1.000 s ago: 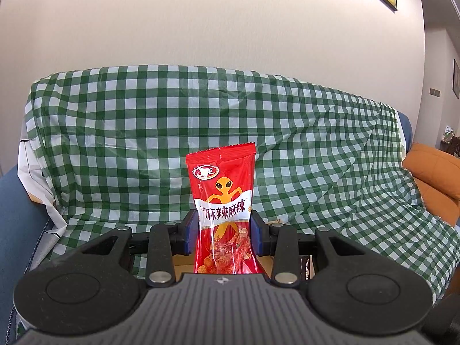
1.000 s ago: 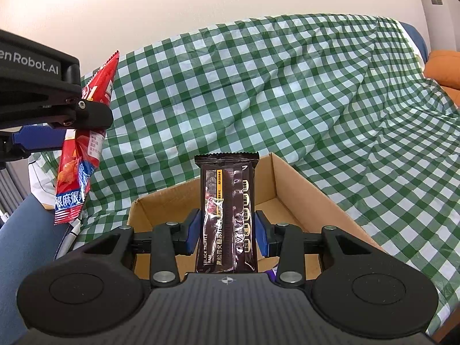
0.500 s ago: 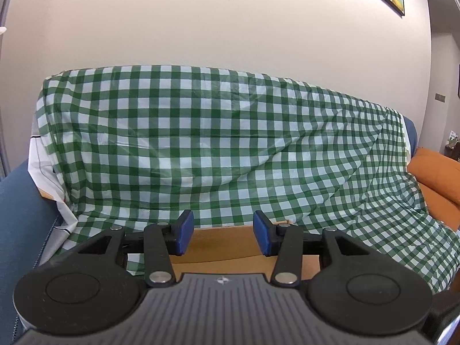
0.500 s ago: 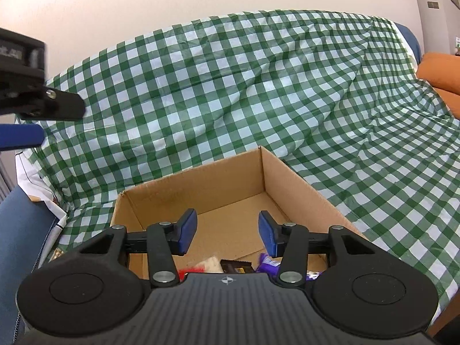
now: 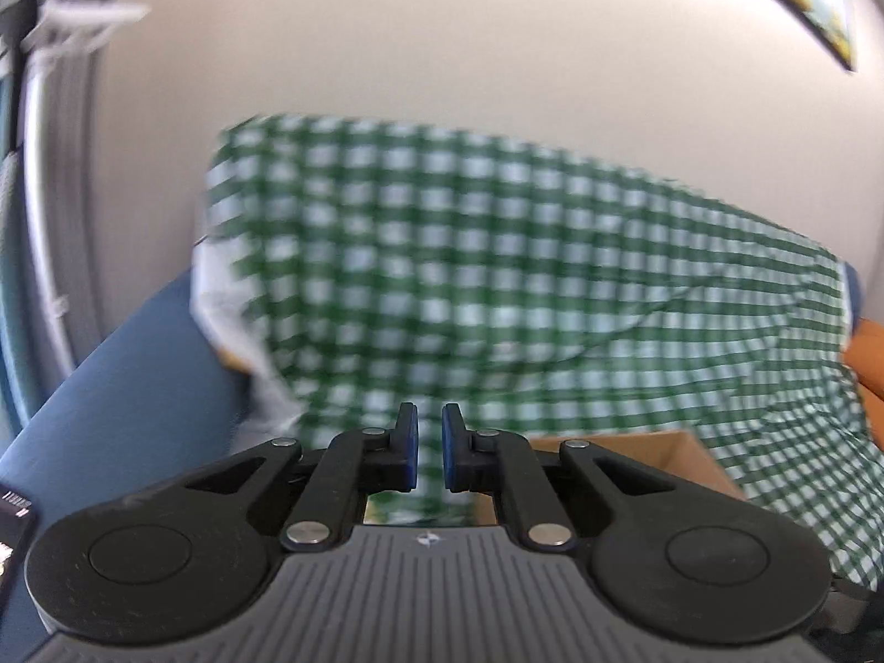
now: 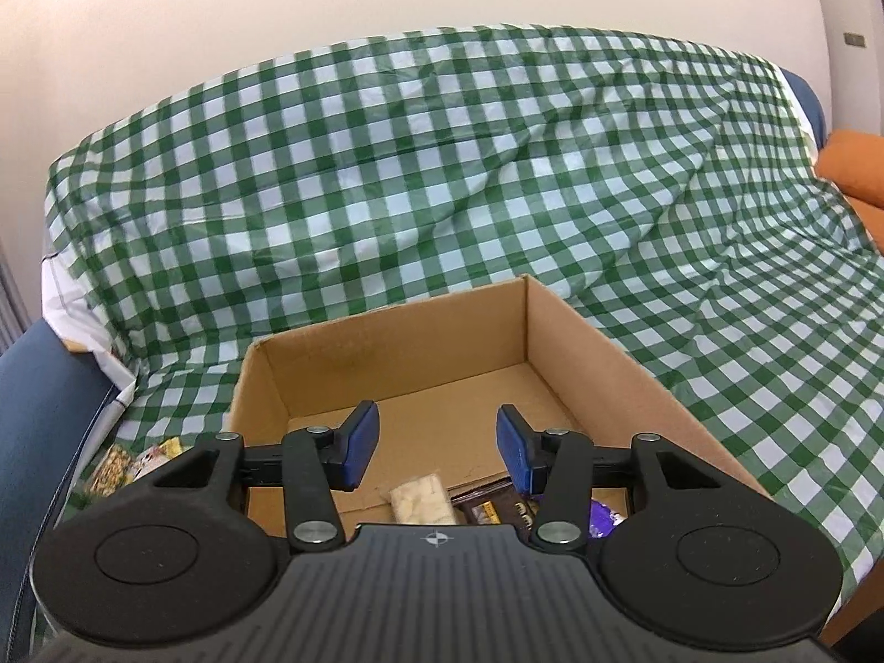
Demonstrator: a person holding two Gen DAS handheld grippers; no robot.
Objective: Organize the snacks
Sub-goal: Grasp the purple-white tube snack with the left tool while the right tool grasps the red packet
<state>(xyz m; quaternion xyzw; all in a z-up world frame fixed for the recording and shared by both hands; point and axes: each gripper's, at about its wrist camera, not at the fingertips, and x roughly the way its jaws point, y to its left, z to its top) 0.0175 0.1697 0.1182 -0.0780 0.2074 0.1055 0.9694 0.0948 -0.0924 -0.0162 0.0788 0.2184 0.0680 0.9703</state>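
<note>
An open cardboard box [image 6: 442,331] sits on the green checked cloth. Inside it lie a pale snack packet [image 6: 421,503], a dark chocolate bar [image 6: 492,505] and a purple packet [image 6: 602,516]. My right gripper [image 6: 436,453] is open and empty, above the box's near side. My left gripper [image 5: 430,456] has its blue pads nearly together with nothing between them; it is left of the box [image 5: 652,450], and its view is blurred. More snack packets [image 6: 138,461] lie on the cloth left of the box.
The checked cloth [image 6: 442,166] covers a sofa back and seat. A blue armrest [image 5: 138,387] is at the left, an orange cushion [image 6: 856,166] at the far right. A plain wall [image 5: 442,27] stands behind.
Both grippers let go of their snacks: the red packet and the dark bar are out of the jaws. The left gripper then closed and swung left; the right stays open over the box.
</note>
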